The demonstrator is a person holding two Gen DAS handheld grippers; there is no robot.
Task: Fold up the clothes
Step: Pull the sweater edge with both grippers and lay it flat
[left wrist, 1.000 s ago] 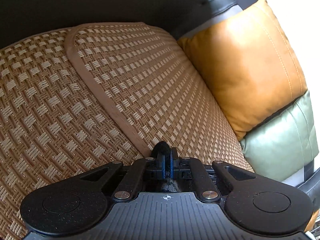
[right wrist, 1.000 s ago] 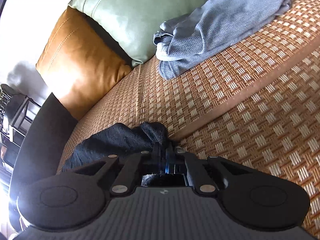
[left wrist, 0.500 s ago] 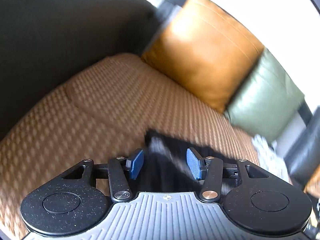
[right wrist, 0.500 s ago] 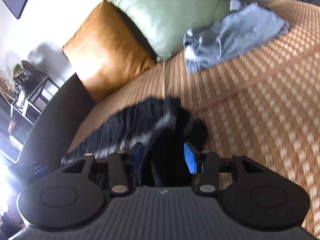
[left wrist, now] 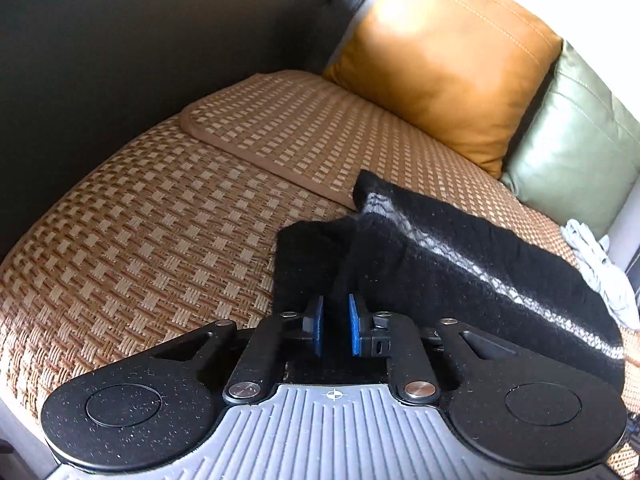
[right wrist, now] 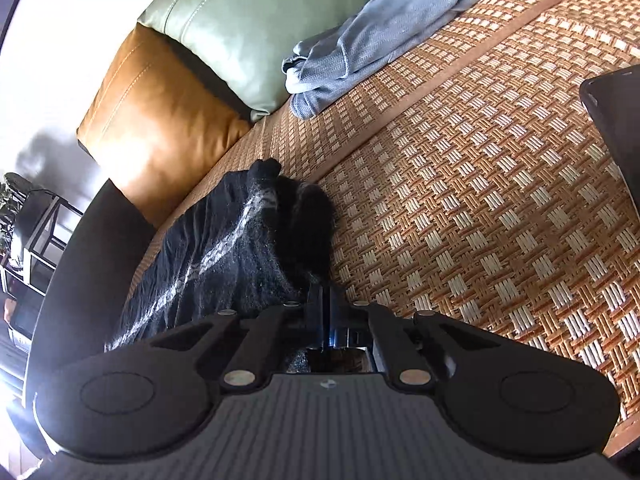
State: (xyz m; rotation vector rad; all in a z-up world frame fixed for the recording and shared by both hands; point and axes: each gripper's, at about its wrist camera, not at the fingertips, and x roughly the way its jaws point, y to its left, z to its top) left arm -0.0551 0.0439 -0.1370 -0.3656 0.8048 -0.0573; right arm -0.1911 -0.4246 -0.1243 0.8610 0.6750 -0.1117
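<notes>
A black knitted garment (left wrist: 460,248) with a pale stripe lies bunched on the woven sofa mat (left wrist: 140,240). My left gripper (left wrist: 336,320) sits at its near left corner. Its jaws are closing, with a fold of the black cloth in the narrow gap between the blue pads (left wrist: 318,330). In the right wrist view the same garment (right wrist: 224,248) stretches away to the left. My right gripper (right wrist: 326,304) is at its near end, jaws together, pinching the cloth's edge. Some cloth shows under the fingers.
An orange cushion (left wrist: 440,60) and a green cushion (left wrist: 580,140) lean against the sofa back. A grey garment (right wrist: 380,28) lies crumpled near the green cushion (right wrist: 240,20). A dark armrest (left wrist: 120,40) bounds the seat. A dark object (right wrist: 616,120) juts in at the right edge.
Both grippers let go of the black garment, opened wide, then narrowed again at a new spot on it. Both hands shifted sideways and the left view rolled.
</notes>
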